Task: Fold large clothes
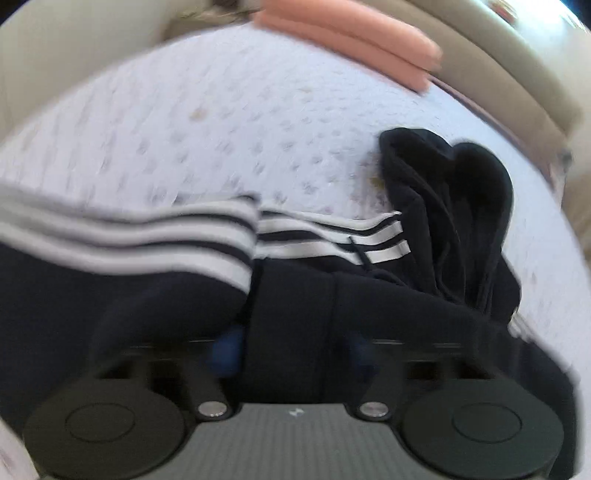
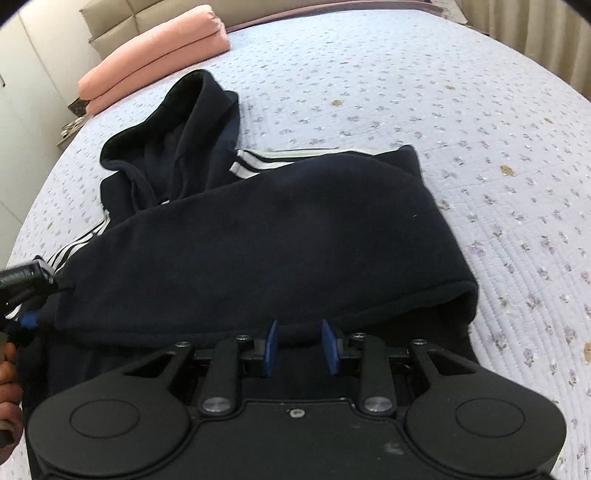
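A bedroom in a private home: a wide bed spread with a pale lilac quilted coverlet printed with small flowers (image 2: 424, 92), a beige padded headboard (image 2: 155, 11) at its far end, two folded salmon-pink blankets (image 2: 155, 55) stacked near it, plain cream wardrobe panels (image 2: 26, 74) to one side, and beige curtains (image 2: 535, 29) in the corner.

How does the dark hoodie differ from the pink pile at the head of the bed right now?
The hoodie is navy with white stripes; the pink pile is plain. The hoodie sprawls mid-bed, only partly folded, hood crumpled; the pile is neatly folded and stacked at the bed's edge. The hoodie lies by both grippers, left and right; the pile sits untouched, far from them. Both rest on the floral bedspread.
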`<state>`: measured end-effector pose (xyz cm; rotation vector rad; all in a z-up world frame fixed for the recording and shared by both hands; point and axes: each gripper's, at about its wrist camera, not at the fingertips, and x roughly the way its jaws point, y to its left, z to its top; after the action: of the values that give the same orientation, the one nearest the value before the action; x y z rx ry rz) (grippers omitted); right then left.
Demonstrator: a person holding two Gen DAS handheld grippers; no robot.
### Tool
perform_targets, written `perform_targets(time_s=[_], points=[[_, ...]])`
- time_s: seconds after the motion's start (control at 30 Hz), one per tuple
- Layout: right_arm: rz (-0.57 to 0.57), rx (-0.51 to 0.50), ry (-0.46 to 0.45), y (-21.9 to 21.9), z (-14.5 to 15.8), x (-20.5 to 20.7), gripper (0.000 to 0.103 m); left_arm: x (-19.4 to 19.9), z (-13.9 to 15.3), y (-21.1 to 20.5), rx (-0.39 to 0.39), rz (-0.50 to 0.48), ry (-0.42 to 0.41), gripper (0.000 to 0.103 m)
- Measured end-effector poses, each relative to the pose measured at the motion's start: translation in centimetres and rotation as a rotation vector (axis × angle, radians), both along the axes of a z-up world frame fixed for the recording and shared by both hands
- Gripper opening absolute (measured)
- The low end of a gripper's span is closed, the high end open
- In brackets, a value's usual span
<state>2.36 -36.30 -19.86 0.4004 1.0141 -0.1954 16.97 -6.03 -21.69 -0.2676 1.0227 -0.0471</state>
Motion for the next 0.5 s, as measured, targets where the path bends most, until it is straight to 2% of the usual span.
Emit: perform_targets(time_s=[0.07, 0.2, 0.27, 0.33, 0.43, 0.5], points=[[-0.021, -0.023, -0.007, -0.2, 0.3, -0.3, 0.036, -0.3, 0.5, 0.2, -0.014, 0.0, -0.017, 0.013], [-0.065, -0.101, -0.039, -1.1, 1.3, -0.6, 0.035, -2.4, 2.8, 1.7, 0.016, 0.033, -0.091, 0.011], [-0.084, -0.125, -0.058, -1.8, 1.9, -0.8, 0.035, -3.5, 3.9, 2.5, 0.071, 0.06, -0.124, 0.011], [-0.102, -0.141, -0.074, -2.5, 2.1, -0.6, 0.036, -4.2, 3.8, 3.1, 0.106, 0.082, -0.123, 0.011], [-0.114, -0.148, -0.062, -3.3, 1.0, 0.3, 0.036, -3.4, 1.1, 2.4, 0.143, -0.025, -0.019, 0.018], [-0.098, -0.162, -0.06, -3.5, -0.4, 1.3, 0.036, -3.3, 0.7, 1.0, 0.23, -0.076, -0.061, 0.021]])
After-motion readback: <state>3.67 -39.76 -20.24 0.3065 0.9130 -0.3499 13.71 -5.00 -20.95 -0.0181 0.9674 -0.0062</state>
